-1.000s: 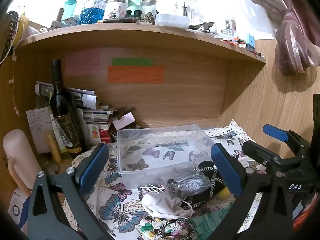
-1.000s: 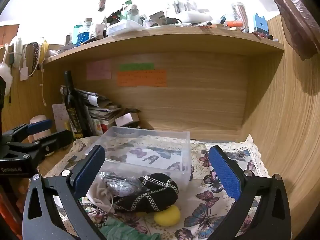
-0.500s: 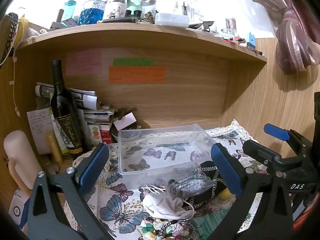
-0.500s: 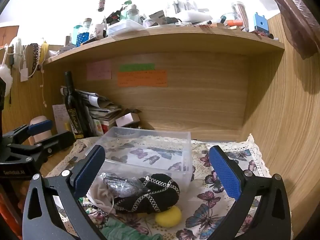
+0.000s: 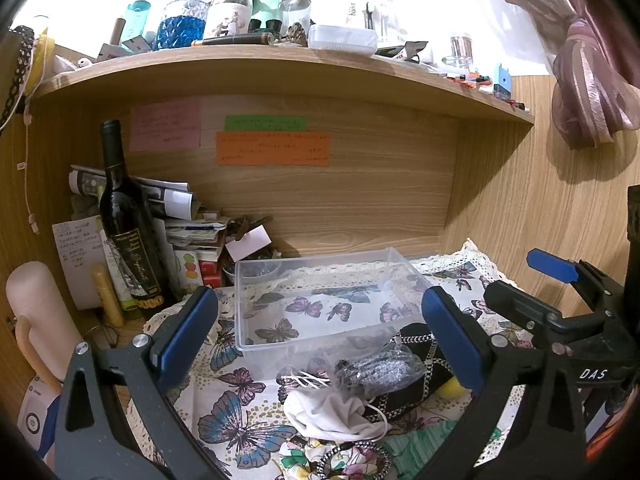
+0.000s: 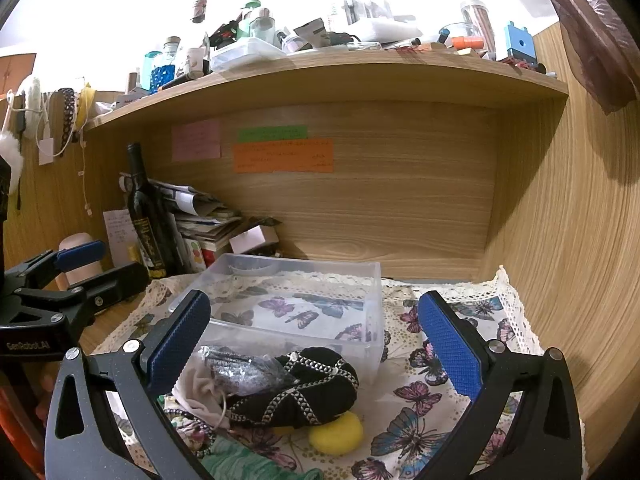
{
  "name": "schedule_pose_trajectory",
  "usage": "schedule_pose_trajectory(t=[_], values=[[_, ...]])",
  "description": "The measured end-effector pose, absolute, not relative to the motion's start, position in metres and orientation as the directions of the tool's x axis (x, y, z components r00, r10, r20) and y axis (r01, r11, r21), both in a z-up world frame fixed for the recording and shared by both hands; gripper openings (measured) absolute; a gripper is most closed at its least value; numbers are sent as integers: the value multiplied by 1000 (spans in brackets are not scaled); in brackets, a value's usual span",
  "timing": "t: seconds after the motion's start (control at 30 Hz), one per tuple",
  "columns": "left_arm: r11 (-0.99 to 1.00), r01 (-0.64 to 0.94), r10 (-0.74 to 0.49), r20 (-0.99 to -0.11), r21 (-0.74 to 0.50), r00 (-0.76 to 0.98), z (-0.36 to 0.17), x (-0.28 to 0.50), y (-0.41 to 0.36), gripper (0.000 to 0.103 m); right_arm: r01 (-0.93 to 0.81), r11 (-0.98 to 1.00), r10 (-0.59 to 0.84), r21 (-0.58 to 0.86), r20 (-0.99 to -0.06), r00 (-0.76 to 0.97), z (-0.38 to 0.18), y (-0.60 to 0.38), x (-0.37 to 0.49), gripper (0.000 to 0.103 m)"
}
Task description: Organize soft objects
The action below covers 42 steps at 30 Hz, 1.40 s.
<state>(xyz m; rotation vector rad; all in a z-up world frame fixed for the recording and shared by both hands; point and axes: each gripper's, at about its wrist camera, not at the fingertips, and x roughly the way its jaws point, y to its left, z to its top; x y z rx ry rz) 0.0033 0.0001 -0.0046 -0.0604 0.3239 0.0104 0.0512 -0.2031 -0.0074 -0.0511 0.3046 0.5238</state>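
Both grippers are held with their blue-padded fingers spread wide and nothing pinched between them: the left gripper (image 5: 320, 336) and the right gripper (image 6: 316, 340) are poised side by side above the near edge of a butterfly-print cloth (image 6: 424, 396) laid over the tabletop. Nearest the cameras, a green fabric piece (image 6: 240, 464) and a floral scrunchie (image 5: 340, 460) are seen at the bottom edge. Just beyond them a white drawstring pouch (image 5: 332, 416) is found, with a clear bag of silvery material (image 5: 376, 368) resting against it and against a black pouch with chain trim (image 6: 304, 388). A yellow sponge ball (image 6: 336, 432) is touching the black pouch on its near right side. Directly behind this pile, a clear plastic bin (image 5: 320, 300) is set on the cloth, with only the butterfly print showing through its floor. Farther back on the left, a dark wine bottle (image 5: 128, 224) is stood upright before a stack of papers (image 5: 188, 228), and coloured notes (image 5: 272, 148) are stuck to the wooden back panel under a crowded shelf (image 5: 280, 68).
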Motion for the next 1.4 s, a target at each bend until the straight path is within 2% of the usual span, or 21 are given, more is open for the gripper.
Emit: schedule_pose_trajectory(t=[1.4], values=[[998, -10, -10, -320, -61, 947, 0, 6, -6, 103, -502, 865, 488, 25, -278, 827, -5, -199, 48, 103]])
